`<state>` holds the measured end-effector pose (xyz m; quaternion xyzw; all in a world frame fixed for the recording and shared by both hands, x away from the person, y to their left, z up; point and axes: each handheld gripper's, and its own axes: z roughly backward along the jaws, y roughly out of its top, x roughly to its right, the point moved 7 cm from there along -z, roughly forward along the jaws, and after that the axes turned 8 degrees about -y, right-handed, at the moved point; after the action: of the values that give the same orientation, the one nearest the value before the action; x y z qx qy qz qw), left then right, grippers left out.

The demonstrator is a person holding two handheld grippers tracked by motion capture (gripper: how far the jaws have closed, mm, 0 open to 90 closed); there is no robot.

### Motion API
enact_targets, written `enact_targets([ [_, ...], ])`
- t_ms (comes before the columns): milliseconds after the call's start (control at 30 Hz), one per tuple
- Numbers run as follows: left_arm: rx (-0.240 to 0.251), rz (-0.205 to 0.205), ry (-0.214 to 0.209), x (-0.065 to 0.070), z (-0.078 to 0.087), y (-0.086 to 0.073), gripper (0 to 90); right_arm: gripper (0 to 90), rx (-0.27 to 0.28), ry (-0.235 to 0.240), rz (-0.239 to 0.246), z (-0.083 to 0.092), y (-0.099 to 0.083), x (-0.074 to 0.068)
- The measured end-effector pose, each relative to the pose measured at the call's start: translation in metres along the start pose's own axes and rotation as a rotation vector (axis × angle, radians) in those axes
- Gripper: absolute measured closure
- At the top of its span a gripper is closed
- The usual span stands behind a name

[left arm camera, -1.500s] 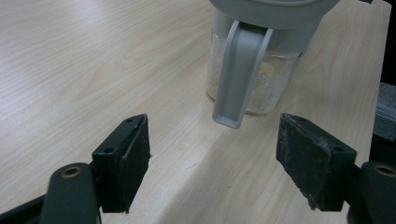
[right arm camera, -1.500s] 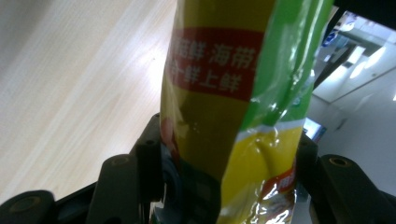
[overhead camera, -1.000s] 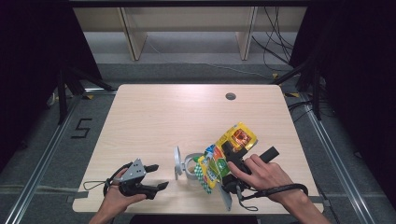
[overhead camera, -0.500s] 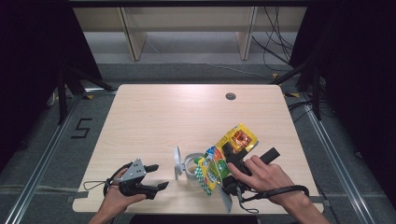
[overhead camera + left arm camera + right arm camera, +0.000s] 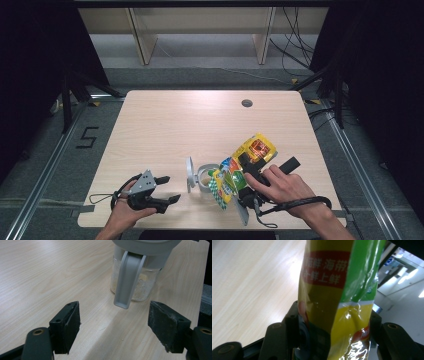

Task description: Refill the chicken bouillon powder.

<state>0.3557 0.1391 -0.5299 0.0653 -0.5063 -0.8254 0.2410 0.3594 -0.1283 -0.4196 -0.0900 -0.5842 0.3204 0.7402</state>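
Observation:
A clear jar (image 5: 204, 176) with pale grains inside stands near the table's front edge, its grey flip lid (image 5: 190, 174) swung open to the left. In the left gripper view the jar (image 5: 136, 272) rises just beyond my left gripper (image 5: 115, 327), whose jaws stand wide apart with only bare table between them. A hand holds that left gripper (image 5: 170, 189) left of the jar. My right gripper (image 5: 244, 172) is shut on a yellow and green snack bag (image 5: 252, 150), which leans over the jar's right side. The bag (image 5: 332, 290) sits squeezed between the right jaws.
The wooden table (image 5: 200, 125) has a small round cable hole (image 5: 247, 103) at the back right. Cables trail from both grippers by the front edge. Beyond the table stand wooden shelf legs and dark curtains on both sides.

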Motion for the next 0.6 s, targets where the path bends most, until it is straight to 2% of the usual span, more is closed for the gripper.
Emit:
enact_targets([
  [33,0.008,0.008,-0.005,0.001,-0.0007,0.0003,25.5,48.0,0.001,-0.017,0.02,-0.0008,0.0,0.0017],
  [100,0.004,0.002,-0.003,0.0009,-0.0007,0.0002,25.5,48.4,0.022,0.002,0.078,-0.0038,0.0007,0.0025],
  [133,0.012,0.005,-0.007,0.002,-0.0005,0.001,25.5,48.4,0.02,0.02,0.037,-0.0031,0.0008,-0.0006],
  [167,0.014,0.008,-0.006,0.0019,-0.0005,0.001,25.5,48.5,0.016,-0.008,0.039,-0.0034,-0.0003,0.001],
  [200,0.008,0.003,-0.004,0.001,-0.0004,0.0006,25.5,48.5,0.005,-0.009,0.022,-0.003,-0.0012,0.0005],
  [433,0.008,0.005,-0.006,0.0012,-0.0009,0.0005,25.5,48.5,0.013,0.011,0.027,-0.0026,-0.0011,0.0006],
  [533,0.015,0.011,-0.006,0.0012,-0.0012,0.0009,25.5,48.5,0.017,-0.002,0.026,-0.0023,-0.0007,0.0017],
  [600,-0.013,-0.011,0.004,-0.0012,0.0004,-0.0006,25.5,48.5,0.019,-0.003,0.026,-0.0021,-0.0004,0.0017],
])
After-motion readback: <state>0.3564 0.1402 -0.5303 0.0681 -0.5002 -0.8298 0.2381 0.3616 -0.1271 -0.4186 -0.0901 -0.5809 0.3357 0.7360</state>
